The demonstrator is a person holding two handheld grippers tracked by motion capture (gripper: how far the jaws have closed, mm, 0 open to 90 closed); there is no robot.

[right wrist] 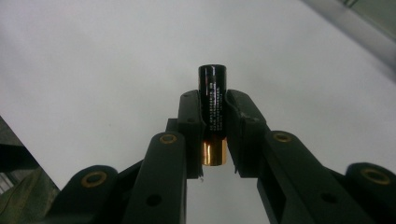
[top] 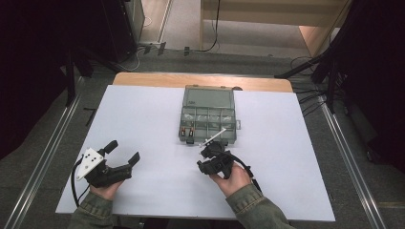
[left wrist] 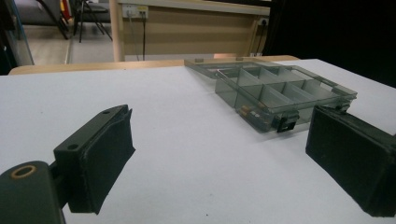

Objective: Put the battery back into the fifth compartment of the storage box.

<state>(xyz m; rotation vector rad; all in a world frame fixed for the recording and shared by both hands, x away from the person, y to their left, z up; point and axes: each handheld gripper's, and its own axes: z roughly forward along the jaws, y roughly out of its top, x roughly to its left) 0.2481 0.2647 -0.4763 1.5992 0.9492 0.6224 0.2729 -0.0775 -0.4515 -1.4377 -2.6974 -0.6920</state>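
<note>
A black battery with a gold end [right wrist: 212, 109] stands upright between the jaws of my right gripper [right wrist: 212, 100], which is shut on it. In the high view that right gripper [top: 208, 157] hovers over the white table just in front of a clear compartment box [top: 208, 125] with its lid folded back. A couple of batteries [top: 187, 130] lie in the box's front left compartment. My left gripper [top: 125, 151] rests at the front left, jaws wide open and holding nothing. The left gripper [left wrist: 222, 126] looks toward the box [left wrist: 280, 88] and its batteries [left wrist: 252, 114].
A white sheet [top: 143, 124] covers the wooden table [top: 143, 78]. Cables trail on the floor beyond the far edge, and metal rails [top: 52, 138] run along both sides. A dark stand [top: 329, 71] rises at the back right.
</note>
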